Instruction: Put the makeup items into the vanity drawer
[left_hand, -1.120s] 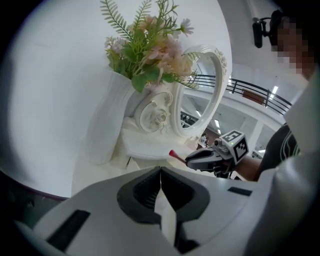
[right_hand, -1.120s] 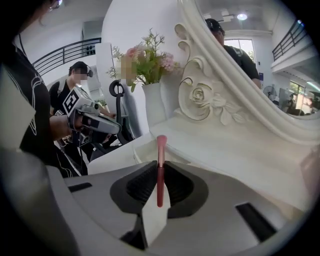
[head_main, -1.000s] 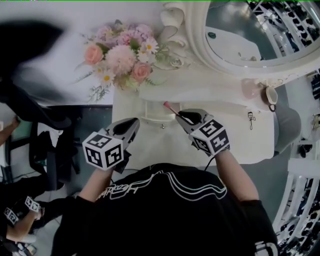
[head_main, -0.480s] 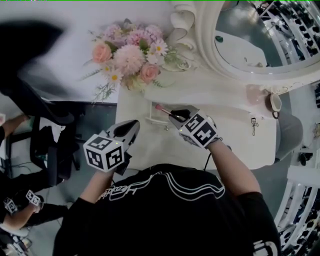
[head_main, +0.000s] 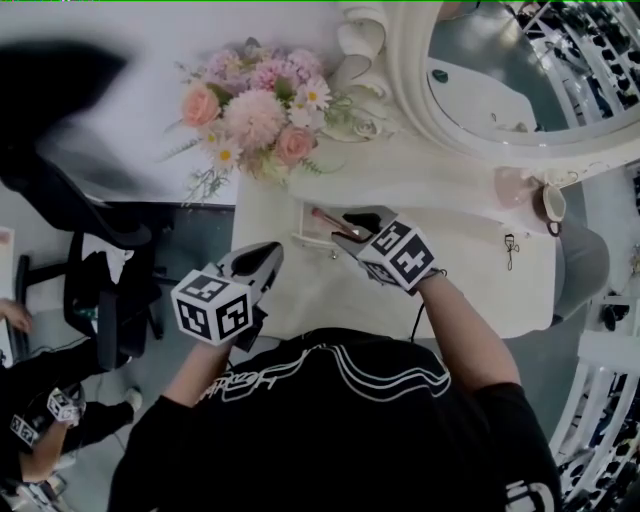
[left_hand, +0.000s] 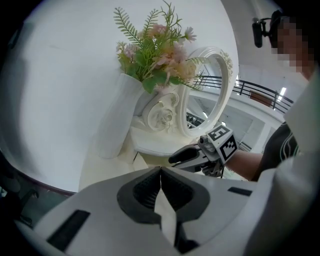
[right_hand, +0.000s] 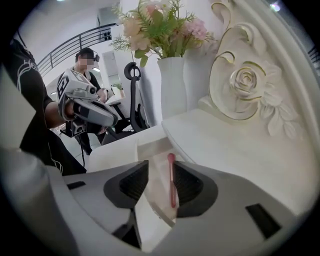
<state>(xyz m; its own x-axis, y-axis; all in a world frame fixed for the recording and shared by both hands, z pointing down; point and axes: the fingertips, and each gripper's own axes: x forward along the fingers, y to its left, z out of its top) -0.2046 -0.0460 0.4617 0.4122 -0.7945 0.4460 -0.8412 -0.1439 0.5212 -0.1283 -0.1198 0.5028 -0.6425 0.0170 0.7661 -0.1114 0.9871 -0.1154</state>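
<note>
The vanity's small drawer (head_main: 303, 237) stands pulled out at the left of the white tabletop (head_main: 470, 280). My right gripper (head_main: 343, 224) hovers just over the drawer, and its jaws are opening. A thin pink makeup brush (right_hand: 172, 181) lies lengthwise between them over the drawer floor (right_hand: 150, 149). It runs close along the right pad, and neither pad presses on it. In the head view the makeup brush (head_main: 326, 221) points left into the drawer. My left gripper (head_main: 262, 259) waits off the table's left front corner, shut and empty. Its closed tips show in the left gripper view (left_hand: 160, 171).
A white vase of pink flowers (head_main: 256, 112) stands behind the drawer, beside the ornate oval mirror (head_main: 500, 70). An eyelash curler (head_main: 508, 246) and a pink cup (head_main: 506, 184) sit at the table's right. A black office chair (head_main: 100, 290) is on the left, another person (head_main: 45, 420) lower left.
My right gripper carried the pink brush left to the open drawer, and its jaws have widened off the brush. The left gripper has stayed where it was.
</note>
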